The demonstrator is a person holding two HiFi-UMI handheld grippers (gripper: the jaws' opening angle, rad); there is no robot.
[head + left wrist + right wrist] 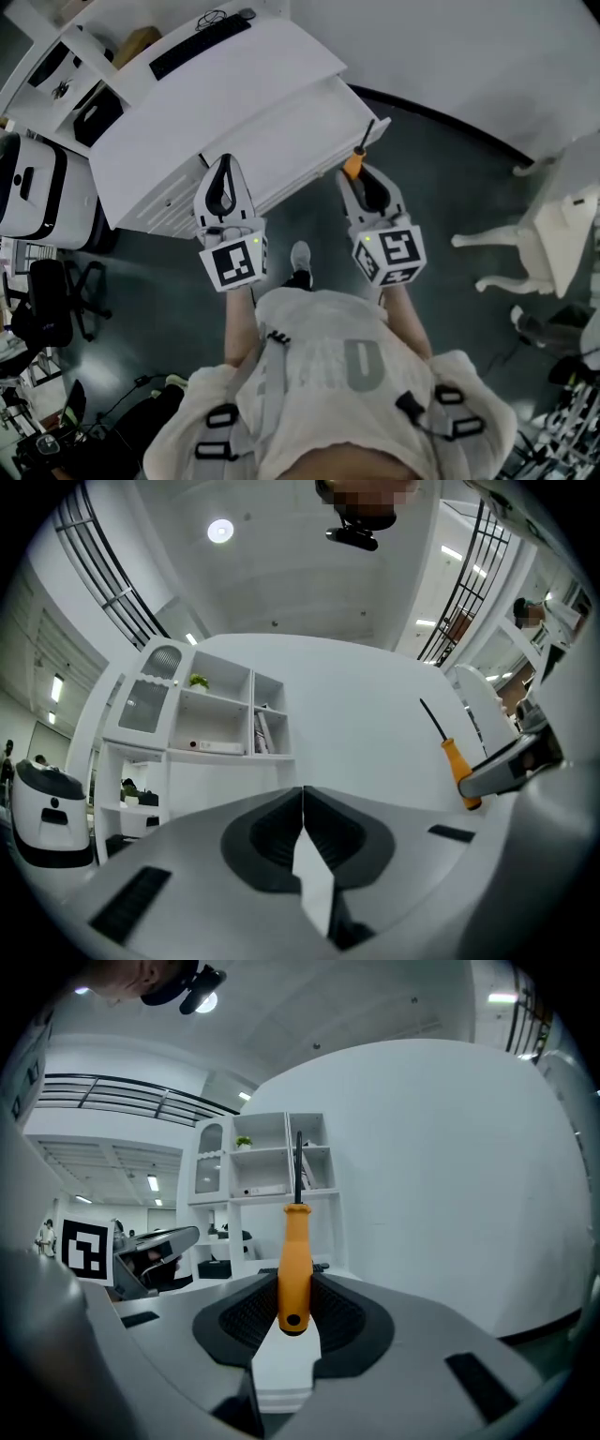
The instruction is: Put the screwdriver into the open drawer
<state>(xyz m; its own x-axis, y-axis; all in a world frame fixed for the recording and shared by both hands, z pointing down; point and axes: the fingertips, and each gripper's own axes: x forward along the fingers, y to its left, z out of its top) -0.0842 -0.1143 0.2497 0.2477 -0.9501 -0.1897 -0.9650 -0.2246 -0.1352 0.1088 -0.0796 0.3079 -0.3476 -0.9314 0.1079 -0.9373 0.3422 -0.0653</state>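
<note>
The screwdriver (357,157), with an orange handle and a thin black shaft, stands between the jaws of my right gripper (358,180), which is shut on the handle. In the right gripper view the screwdriver (294,1255) points upward from the right gripper (292,1321). Just beyond it in the head view is the white desk's pulled-out drawer (309,112). My left gripper (225,169) is held beside the right one, its jaws closed together with nothing in them. The left gripper view shows the left gripper (302,810) shut, with the screwdriver (455,761) off to its right.
A black keyboard (200,44) lies on the desk top. At the left are a white machine (28,183) and a black office chair (52,300); a white chair (553,225) is at the right. A white shelf unit (262,1162) is ahead.
</note>
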